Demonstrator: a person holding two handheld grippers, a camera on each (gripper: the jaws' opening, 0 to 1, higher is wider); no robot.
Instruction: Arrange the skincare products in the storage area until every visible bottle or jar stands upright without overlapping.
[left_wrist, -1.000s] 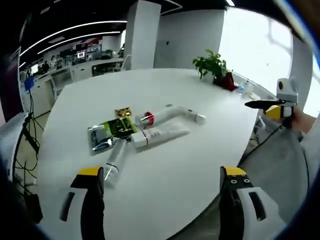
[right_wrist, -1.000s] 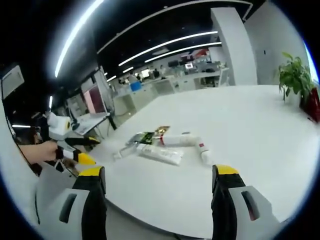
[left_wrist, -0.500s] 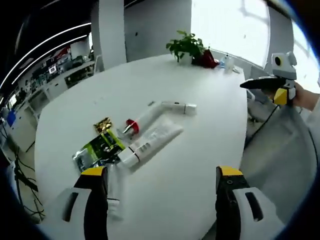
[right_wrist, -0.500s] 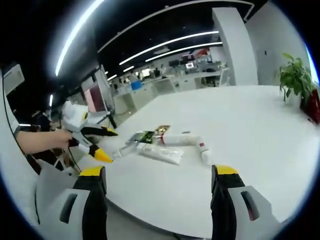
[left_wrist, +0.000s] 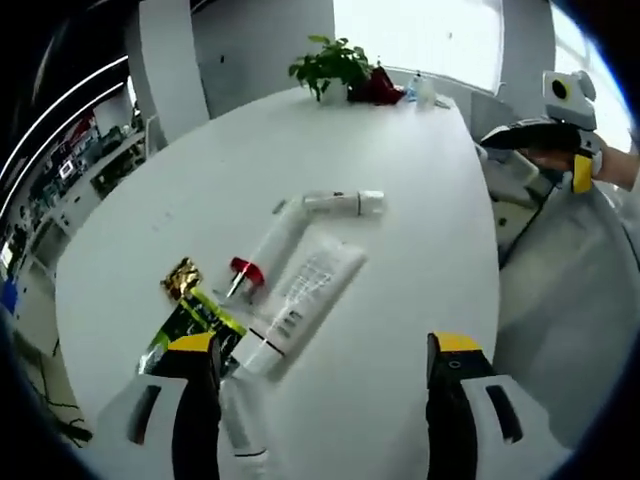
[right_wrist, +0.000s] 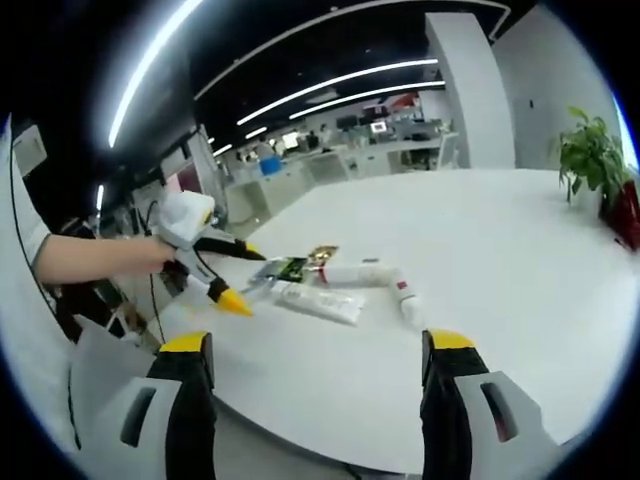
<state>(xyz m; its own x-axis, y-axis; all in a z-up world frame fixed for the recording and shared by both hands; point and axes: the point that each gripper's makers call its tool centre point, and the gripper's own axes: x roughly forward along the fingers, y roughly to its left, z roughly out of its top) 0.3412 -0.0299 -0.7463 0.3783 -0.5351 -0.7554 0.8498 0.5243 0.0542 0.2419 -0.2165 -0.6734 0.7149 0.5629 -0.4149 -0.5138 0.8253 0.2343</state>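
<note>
— Several skincare items lie flat in a pile near the middle of the white counter (left_wrist: 420, 190): a large white tube (left_wrist: 300, 305), a slimmer tube with a red cap (left_wrist: 268, 255), a white bottle (left_wrist: 342, 202) and a green-and-gold sachet (left_wrist: 190, 318). None stands upright yet.

— What has just changed?

— A second ago my left tool (left_wrist: 320, 400) was back from the pile; now it has moved in over it, jaws spread wide and empty, the near end of the tubes between them. In the right gripper view it hangs just beside the sachet.

— And your right tool (right_wrist: 318, 395)?

— It stays back off the counter's edge, also spread and empty. I judge the first pick is about to start.
</note>
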